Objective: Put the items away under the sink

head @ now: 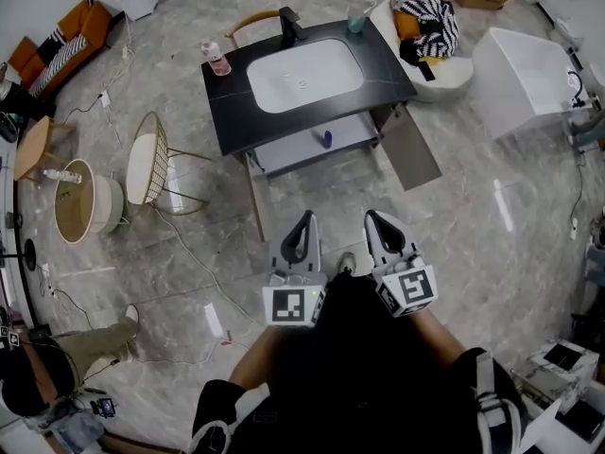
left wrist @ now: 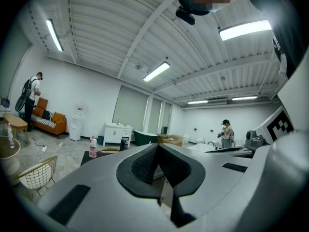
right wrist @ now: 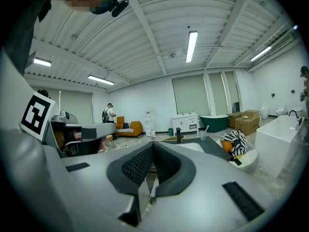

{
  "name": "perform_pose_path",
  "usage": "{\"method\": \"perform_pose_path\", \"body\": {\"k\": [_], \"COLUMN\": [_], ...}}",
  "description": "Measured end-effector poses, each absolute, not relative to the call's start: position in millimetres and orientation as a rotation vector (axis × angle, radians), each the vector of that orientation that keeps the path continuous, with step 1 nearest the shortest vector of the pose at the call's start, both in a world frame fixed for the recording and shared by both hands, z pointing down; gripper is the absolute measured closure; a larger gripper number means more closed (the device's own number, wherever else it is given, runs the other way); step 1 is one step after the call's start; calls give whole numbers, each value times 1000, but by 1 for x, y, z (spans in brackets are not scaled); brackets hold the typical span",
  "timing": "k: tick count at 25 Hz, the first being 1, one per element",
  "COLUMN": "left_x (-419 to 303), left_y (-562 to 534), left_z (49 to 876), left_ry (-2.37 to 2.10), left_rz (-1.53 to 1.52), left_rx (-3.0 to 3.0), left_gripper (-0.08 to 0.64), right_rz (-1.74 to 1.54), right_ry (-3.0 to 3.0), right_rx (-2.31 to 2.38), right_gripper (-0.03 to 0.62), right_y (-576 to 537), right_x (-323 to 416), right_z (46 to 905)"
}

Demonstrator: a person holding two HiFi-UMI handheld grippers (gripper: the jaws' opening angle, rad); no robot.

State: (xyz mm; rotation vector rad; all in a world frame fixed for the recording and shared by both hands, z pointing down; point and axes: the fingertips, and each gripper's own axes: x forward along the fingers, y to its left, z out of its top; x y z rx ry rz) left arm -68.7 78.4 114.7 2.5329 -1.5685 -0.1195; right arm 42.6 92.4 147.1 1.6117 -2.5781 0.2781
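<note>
A black vanity (head: pixel 230 112) with a white basin (head: pixel 304 75) and a black tap (head: pixel 289 25) stands ahead on the marble floor. On its top, a pink bottle (head: pixel 217 59) is at the left and a teal cup (head: pixel 355 19) at the right. Both cabinet doors (head: pixel 413 149) below hang open, and a small purple item (head: pixel 325 139) lies on the shelf inside. My left gripper (head: pixel 304 218) and right gripper (head: pixel 375 218) are held side by side close to my body, well short of the vanity. Both point level at it, shut and empty.
A wire chair (head: pixel 156 166) and a round wooden tub (head: pixel 77 201) stand at the left, with cables trailing over the floor. A white seat with striped cloth (head: pixel 427 25) and a white bathtub (head: pixel 529 78) are at the right. A person's leg (head: pixel 99 340) is at lower left.
</note>
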Motion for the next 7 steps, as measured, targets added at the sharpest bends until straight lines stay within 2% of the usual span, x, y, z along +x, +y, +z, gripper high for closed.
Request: {"method": "perform_pose_path", "body": {"k": [7], "left_x": [-77], "left_y": [83], "left_z": [118], "left_ry": [-1563], "left_rz": [-92], "left_rx": [2531], "left_gripper": [545], "right_rz": [289], "right_ry": [-2559], "right_rx": [1626], "right_gripper": [581], "right_y": [96], "right_x": [38], "right_z": [153]}}
